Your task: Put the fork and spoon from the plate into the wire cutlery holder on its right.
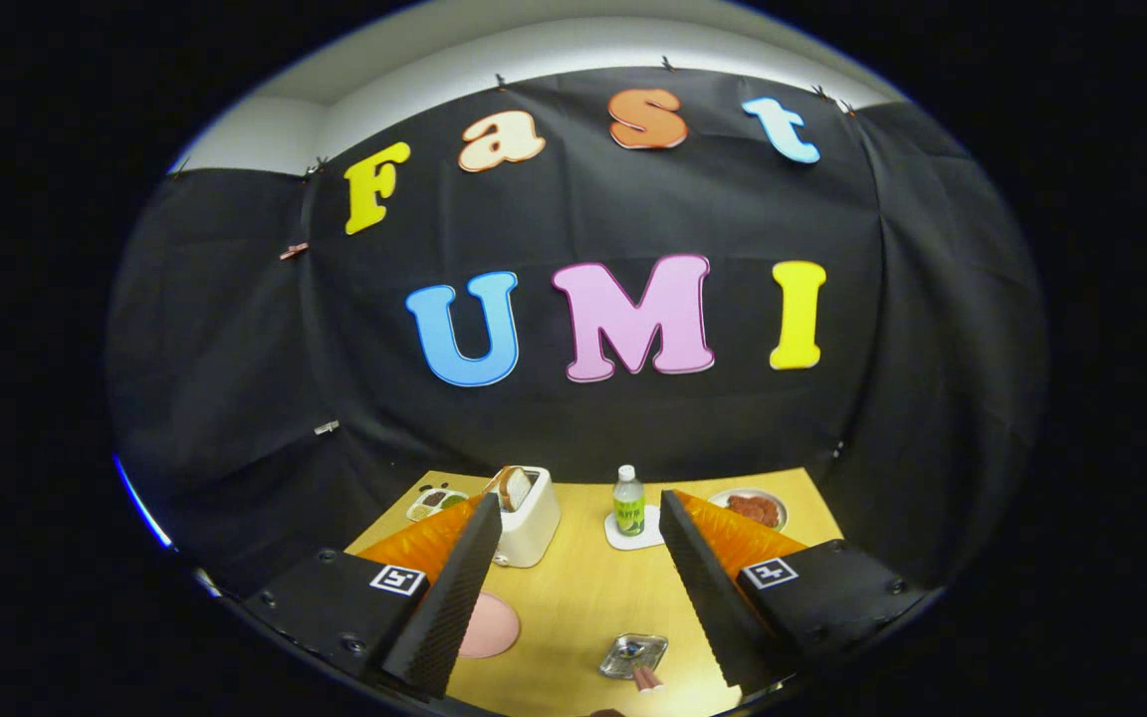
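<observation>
Two fingers of the gripper [578,543] stand wide apart, gripping nothing — between them lie one wire cutlery holder [633,654] and one pink plate [489,625]. Beyond: one toaster [528,515], one bottle [628,500].

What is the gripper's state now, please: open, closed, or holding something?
Gripper: open, holding nothing; bare wooden table between its fingers.

The gripper [578,533] has two wedge-shaped fingers [454,588] with ribbed inner faces, mounted on black blocks with small screws, each block carrying what looks like a square black-and-white marker [769,572].
</observation>
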`<state>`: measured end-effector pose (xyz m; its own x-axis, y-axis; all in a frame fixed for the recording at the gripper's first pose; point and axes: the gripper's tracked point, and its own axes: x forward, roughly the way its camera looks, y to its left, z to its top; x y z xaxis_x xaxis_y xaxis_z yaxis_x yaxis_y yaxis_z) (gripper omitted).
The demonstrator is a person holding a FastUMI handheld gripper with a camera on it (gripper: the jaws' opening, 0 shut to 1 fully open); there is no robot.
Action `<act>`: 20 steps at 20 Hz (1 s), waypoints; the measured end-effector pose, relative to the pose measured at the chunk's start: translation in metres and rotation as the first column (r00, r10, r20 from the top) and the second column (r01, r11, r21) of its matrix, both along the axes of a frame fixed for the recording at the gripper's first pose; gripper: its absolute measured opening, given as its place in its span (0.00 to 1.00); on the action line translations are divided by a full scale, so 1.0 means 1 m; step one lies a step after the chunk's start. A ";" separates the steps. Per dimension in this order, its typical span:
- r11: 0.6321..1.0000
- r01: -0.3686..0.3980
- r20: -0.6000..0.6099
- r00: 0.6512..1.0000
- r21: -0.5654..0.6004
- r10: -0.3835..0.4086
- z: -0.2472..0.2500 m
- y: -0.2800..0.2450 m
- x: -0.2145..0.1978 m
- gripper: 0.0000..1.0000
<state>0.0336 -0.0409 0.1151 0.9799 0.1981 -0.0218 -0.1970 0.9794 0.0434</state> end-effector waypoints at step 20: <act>0.948 0.229 0.237 0.930 0.220 -0.280 -0.058 0.021 -0.071 0.99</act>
